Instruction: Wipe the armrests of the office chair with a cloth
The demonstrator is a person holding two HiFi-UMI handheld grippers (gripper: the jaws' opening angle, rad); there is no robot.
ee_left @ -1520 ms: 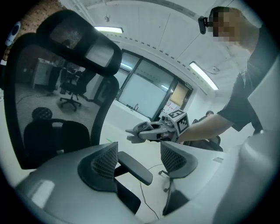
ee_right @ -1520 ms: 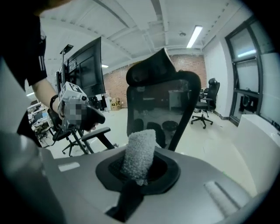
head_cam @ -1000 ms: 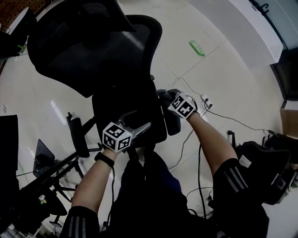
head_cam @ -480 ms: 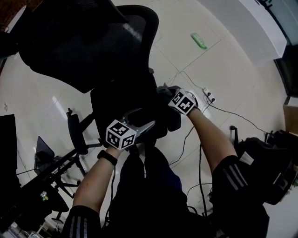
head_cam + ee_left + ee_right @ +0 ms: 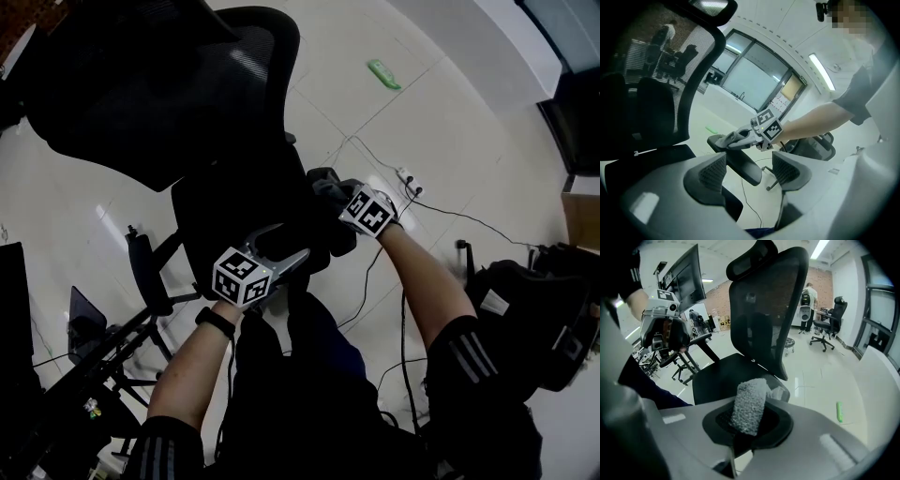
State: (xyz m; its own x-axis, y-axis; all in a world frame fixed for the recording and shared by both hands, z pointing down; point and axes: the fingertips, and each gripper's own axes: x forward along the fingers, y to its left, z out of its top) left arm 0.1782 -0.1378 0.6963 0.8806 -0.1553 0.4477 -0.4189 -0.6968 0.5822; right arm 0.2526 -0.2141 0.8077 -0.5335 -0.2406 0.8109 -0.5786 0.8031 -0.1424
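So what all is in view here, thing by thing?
chair: one, black, mesh back, centre.
armrests: two, black; this one under the cloth, the other left of the seat.
cloth: one, grey, on an armrest.
green thing: one, on the floor beyond the chair.
power strip: one, white, on the floor, with cables.
stand: one, black, lower left.
far chairs: at least one, black, back of the room.
person: one, standing far off.
left gripper: open, empty, over the seat.
right gripper: shut on the cloth.
arms: two, bare forearms.
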